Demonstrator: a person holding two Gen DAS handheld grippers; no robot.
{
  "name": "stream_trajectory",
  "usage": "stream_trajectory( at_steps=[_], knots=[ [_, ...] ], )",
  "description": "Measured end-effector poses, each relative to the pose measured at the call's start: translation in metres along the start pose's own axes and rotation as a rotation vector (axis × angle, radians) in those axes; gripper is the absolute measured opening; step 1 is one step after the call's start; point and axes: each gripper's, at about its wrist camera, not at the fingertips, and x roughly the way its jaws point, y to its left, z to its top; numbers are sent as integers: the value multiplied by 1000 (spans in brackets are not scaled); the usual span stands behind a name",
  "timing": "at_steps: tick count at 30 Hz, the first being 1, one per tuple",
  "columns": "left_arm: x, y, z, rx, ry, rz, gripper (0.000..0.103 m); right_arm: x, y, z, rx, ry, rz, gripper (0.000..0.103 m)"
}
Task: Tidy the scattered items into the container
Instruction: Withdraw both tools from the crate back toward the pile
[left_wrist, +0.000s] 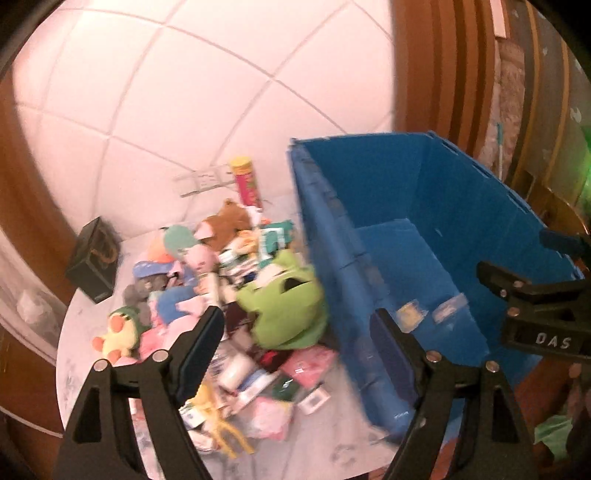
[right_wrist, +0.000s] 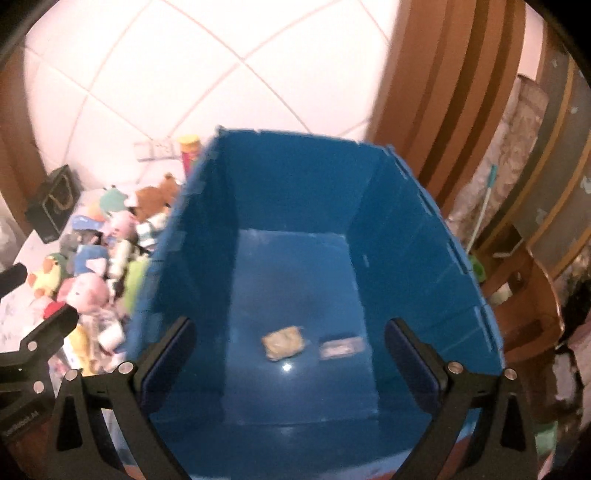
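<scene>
L wrist view: left gripper (left_wrist: 297, 334) wide open, nothing between jaws. It hangs over the seam between the toy pile and the blue container (left_wrist: 424, 192); its L finger is over the pile, its R finger over the bin's near wall. Pile lies ahead and to the L of the claw, on the white tabletop (left_wrist: 332, 435), touching the bin's L wall. Nearest item: green plush (left_wrist: 286, 310), just ahead of the jaw gap, slightly L of centre; lumpy, no clear long axis. Judgement: L arm is the nearer one for the next pick; a short fwd reach w/ a small L shift should do.

Count, this view: 1 green plush, 1 yellow duck plush (left_wrist: 118, 338), 1 brown bear plush (left_wrist: 225, 221), 1 pink pig plush (left_wrist: 199, 258), 1 upright red tube w/ yellow cap (left_wrist: 245, 184), 1 black box (left_wrist: 94, 258) set apart at far L. Small packets and cards in the heap are too blurred to count. Bin floor: 2 small packets.

R wrist view: right gripper (right_wrist: 290, 354) also wide open, empty, centred over the bin mouth and looking down inside. Yellowish packet (right_wrist: 283, 342) and clear packet (right_wrist: 340, 347) lie side by side on the floor, apart, right ahead between the fingers; clear one's long axis runs L–R. Rest of bin bare, so task approx. just begun. Pile is off to the L, beyond the bin wall, so R arm is farther from it.
</scene>
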Motion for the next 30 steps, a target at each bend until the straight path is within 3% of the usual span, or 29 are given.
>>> stream_trajectory(
  at_steps=[8, 19, 22, 25, 30],
  knots=[
    [-27, 94, -67, -29, -36, 34, 81, -44, 98, -37, -3, -71, 82, 103],
    [-8, 184, -176, -125, 15, 124, 81, -58, 201, -99, -41, -161, 285, 103],
    [9, 206, -209, -188, 76, 133, 81, -35, 219, -117, -52, -116, 342, 103],
    [29, 224, -241, -249, 143, 144, 81, 7, 233, -142, -45, -13, 410, 103],
    [57, 244, -291, -348, 232, 185, 78, 61, 243, -180, -48, 108, 442, 103]
  ],
)
